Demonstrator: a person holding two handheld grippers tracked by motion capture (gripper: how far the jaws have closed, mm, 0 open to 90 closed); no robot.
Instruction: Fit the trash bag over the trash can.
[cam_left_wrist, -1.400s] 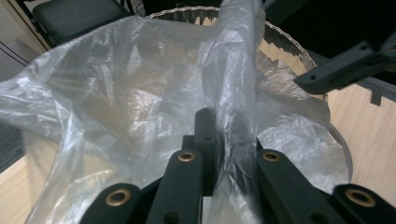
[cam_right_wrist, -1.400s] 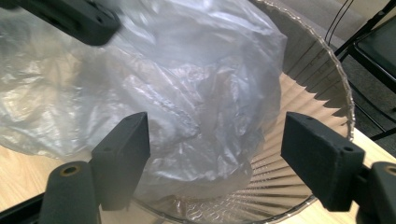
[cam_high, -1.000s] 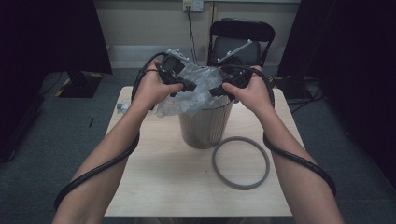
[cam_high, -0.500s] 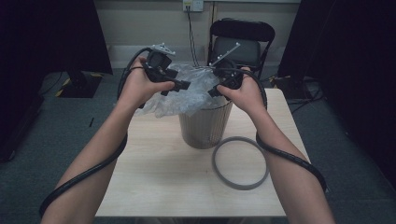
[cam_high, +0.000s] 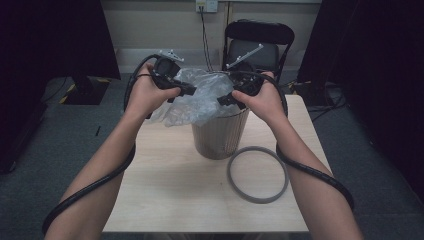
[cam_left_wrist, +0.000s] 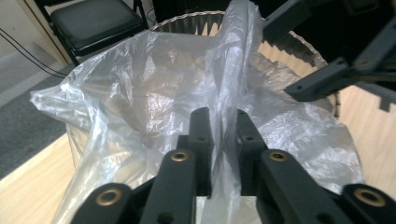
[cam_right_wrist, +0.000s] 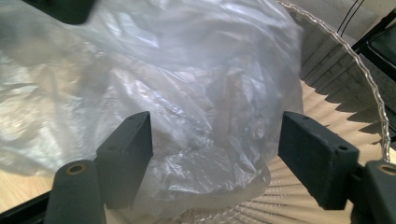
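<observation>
My left gripper (cam_left_wrist: 219, 140) has just closed, pinching the clear bin liner (cam_left_wrist: 154, 93) bunched over the ribbed wastebasket (cam_high: 220, 135). My right gripper (cam_right_wrist: 215, 154) has just opened, jaws apart around loose film. Tugging one-sided could tear the liner or tip the wastebasket.

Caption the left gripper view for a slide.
Left gripper pinches a fold of the clear plastic bag above the ribbed bin.

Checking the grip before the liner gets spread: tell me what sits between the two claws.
In the high view, crumpled clear plastic bag spans from the left claw, pinched on a fold, to the open right claw, above the bin.
</observation>
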